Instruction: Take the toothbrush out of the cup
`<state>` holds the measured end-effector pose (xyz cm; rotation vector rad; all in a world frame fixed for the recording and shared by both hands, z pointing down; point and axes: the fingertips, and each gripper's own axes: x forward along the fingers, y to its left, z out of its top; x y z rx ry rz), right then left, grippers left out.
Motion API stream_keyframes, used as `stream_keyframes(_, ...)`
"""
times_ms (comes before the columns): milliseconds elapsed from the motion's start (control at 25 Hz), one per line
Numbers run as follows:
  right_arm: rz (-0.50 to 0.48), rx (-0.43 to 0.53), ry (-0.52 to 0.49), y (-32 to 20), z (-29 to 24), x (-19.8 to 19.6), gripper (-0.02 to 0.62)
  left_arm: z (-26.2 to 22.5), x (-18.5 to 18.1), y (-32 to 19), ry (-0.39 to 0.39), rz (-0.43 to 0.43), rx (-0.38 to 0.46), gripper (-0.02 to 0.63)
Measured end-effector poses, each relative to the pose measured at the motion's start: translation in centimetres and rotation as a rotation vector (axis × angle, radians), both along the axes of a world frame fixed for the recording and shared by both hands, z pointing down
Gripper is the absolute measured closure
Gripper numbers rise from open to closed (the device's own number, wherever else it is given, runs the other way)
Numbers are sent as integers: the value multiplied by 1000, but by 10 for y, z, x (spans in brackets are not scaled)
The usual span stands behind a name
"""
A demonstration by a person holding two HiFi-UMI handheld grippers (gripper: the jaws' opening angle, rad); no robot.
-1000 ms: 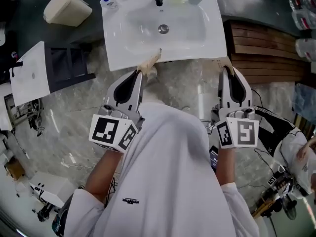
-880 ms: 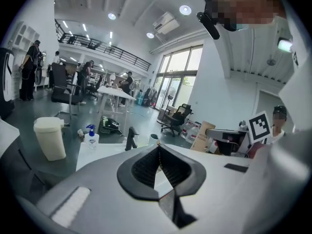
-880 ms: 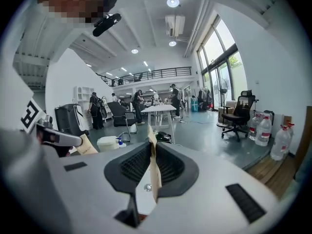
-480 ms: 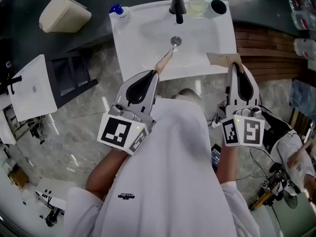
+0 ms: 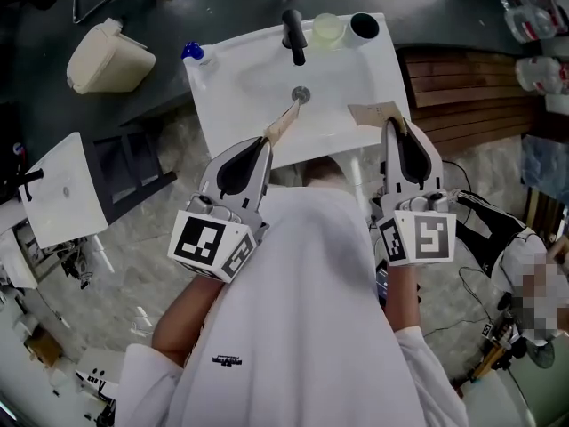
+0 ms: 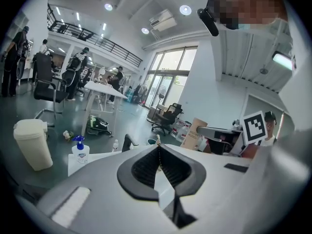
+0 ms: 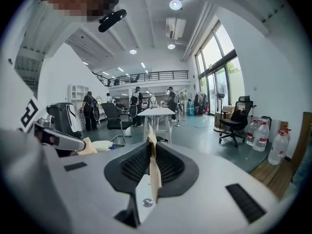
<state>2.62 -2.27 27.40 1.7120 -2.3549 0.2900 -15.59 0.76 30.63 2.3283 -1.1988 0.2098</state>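
No text is showing legibly; print on the cardboard box (image 6: 194, 133) and the shirt logo (image 5: 233, 360) is appearing too small.

the faucet (image 5: 293, 36) stands at the sink's (image 5: 240, 92) back rim, a cup (image 5: 327, 29) just right of it, a second cup (image 5: 363, 27) beside that, a pump bottle (image 5: 196, 53) at the back left corner, and a bin (image 5: 108, 58) further left.

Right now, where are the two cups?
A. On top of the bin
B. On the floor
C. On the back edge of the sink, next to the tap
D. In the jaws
C: in the head view the pale cup and the dark cup stand side by side on the back edge of the sink, just beside the black tap.
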Motion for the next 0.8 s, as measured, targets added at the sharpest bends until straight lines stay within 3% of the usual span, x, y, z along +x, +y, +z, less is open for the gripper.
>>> stream_keyframes(480, 18, 24, -28, -16, -2, 20, 563, -18, 33, -40, -6, 59, 28, 600)
stream_keyframes(800, -15, 24, -57, -40, 2, 33, 563, -23, 64, -91, -74, 174, 56, 600)
